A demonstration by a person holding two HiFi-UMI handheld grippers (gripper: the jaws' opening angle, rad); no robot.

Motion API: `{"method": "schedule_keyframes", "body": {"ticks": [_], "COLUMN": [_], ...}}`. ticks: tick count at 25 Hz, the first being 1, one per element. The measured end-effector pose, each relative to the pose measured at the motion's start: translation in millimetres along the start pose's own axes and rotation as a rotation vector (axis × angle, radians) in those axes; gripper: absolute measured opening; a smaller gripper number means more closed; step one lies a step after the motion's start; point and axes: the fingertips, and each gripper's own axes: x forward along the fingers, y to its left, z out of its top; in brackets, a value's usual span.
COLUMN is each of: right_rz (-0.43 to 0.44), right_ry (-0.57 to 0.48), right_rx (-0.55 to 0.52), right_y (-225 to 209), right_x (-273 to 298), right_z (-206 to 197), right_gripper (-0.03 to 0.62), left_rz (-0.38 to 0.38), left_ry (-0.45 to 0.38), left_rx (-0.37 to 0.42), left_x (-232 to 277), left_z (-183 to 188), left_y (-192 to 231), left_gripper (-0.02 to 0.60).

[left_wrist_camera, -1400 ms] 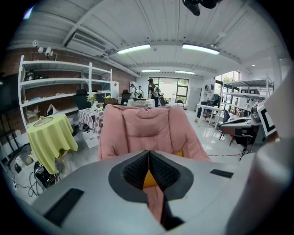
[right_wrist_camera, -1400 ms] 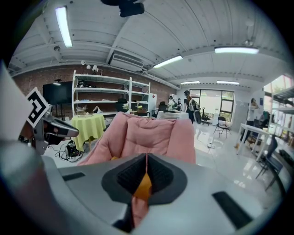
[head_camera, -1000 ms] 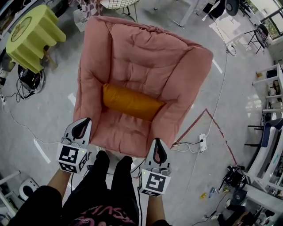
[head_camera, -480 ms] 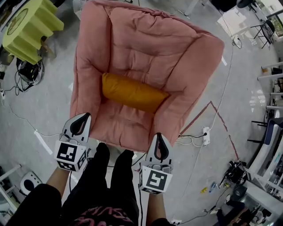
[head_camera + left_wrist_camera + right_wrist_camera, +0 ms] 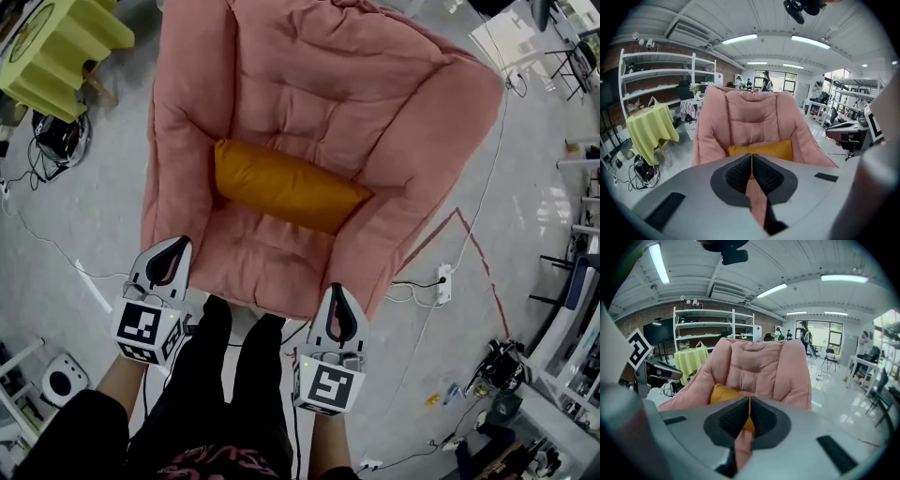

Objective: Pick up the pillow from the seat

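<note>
Left claw (image 5: 176, 247) is closed tight and empty. Right claw (image 5: 336, 292) is closed too, nothing between its jaws. Both are near the front edge of the pink chair (image 5: 309, 84). The orange pillow (image 5: 286, 186) lies crosswise at the seat's back, ahead of both claws and apart from them: ahead-right of the left claw, ahead-left of the right.

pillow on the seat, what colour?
Plain mustard orange pillow, no pattern, lying on the pink armchair. Head view shows it best.
</note>
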Motion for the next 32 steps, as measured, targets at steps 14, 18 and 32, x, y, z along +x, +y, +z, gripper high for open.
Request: {"method": "schedule_keyframes", "body": {"ticks": [14, 18, 32], "right_rz": [0.01, 0.009, 0.016], "right_ry": [0.015, 0.002, 0.117], "right_rx": [0.001, 0.009, 0.086], "right_y": [-9, -11, -36], "right_x": [31, 44, 128], "right_z": [-13, -7, -42], "right_gripper": [0.021, 0.021, 0.216], "left_rz": [-0.012, -0.028, -0.002], "left_ry": [0.018, 0.029, 0.121], "left_rx": [-0.008, -0.01, -0.037], "left_x": [34, 47, 139], "left_z": [-11, -9, -27], "left_y": [4, 8, 35], "left_gripper": [0.011, 0.056, 0.25]}}
